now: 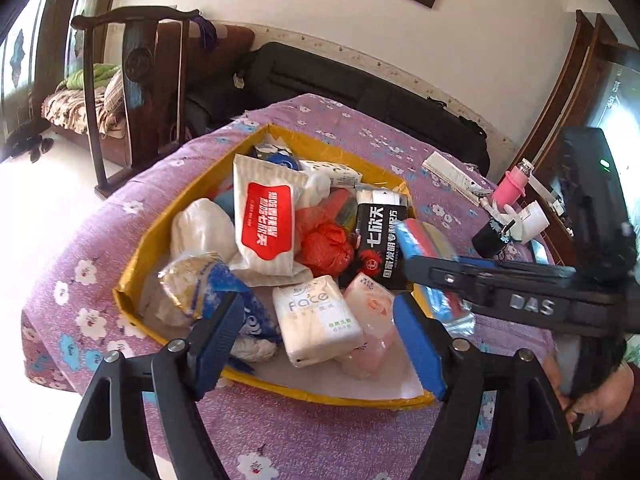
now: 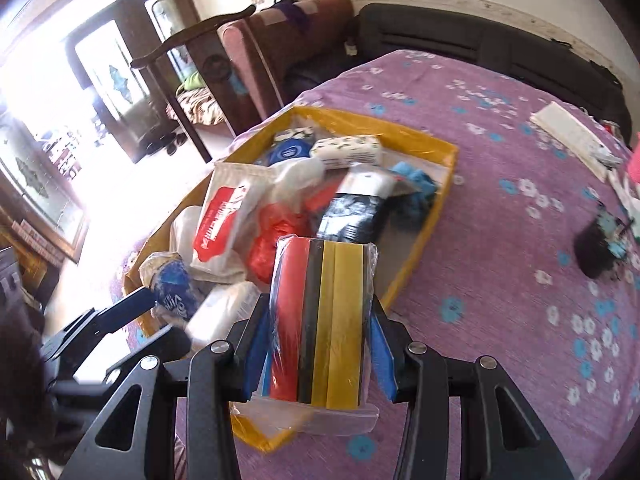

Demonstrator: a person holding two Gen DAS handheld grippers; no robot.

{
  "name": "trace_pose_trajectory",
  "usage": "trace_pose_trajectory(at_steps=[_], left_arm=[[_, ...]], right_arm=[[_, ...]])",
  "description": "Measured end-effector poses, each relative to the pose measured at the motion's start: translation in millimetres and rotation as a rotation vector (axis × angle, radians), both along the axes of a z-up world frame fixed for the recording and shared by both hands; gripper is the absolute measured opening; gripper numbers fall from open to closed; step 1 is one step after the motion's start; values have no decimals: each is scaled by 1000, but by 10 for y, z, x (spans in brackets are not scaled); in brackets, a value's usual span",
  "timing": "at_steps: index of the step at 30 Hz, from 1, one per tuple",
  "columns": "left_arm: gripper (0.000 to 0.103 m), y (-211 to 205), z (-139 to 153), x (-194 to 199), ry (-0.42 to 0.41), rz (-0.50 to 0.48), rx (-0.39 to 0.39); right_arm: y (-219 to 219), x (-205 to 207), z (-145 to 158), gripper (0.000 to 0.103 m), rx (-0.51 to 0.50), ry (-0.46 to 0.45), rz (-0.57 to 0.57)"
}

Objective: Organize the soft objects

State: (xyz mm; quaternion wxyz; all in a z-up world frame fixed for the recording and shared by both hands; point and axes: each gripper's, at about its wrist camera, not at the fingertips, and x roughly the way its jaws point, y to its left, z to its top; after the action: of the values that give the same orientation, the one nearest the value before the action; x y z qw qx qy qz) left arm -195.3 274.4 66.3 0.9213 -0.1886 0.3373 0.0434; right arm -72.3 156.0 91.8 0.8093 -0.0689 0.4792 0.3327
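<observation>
A yellow box (image 1: 132,276) on the purple flowered cloth holds several soft packs: a white wipes pack with a red label (image 1: 266,220), a red plastic bag (image 1: 326,246), a black pack (image 1: 380,240) and a blue-and-white bag (image 1: 216,288). My left gripper (image 1: 320,332) hangs open over the box's near end. A white Face tissue pack (image 1: 316,324) and a pink pack (image 1: 372,312) lie between its fingers, untouched. My right gripper (image 2: 320,344) is shut on a wrapped pack of red, black and yellow sponges (image 2: 324,312), held over the box's near right edge (image 2: 444,196).
To the right on the cloth lie a long white box (image 1: 452,174), a pink bottle (image 1: 514,184) and a small black object (image 2: 596,252). A dark wooden chair (image 1: 136,80) stands beyond the table's far left, and a black bag (image 1: 360,84) along the wall.
</observation>
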Motion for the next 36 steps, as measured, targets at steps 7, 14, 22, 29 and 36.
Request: trace_pose_trajectory(at_steps=[7,14,22,29,36], left_arm=[[78,61,6,-72,30,43,81],[78,127,-30,-46,51,87,134],[79,159,-32,-53,72,110,150],[81,104,-14,-62,77,109,159],[82,-13,32,-102,77,102,178]], right_arm=[[278,255,-223,49,-63,23,-12],[400,410,-280,49,-141,-42,-39],[440,417,-344,49,-155,-43,-41],[403,337,-369,63,-120,-20,-42],[246,201,-162,69,-61,-46,-43]])
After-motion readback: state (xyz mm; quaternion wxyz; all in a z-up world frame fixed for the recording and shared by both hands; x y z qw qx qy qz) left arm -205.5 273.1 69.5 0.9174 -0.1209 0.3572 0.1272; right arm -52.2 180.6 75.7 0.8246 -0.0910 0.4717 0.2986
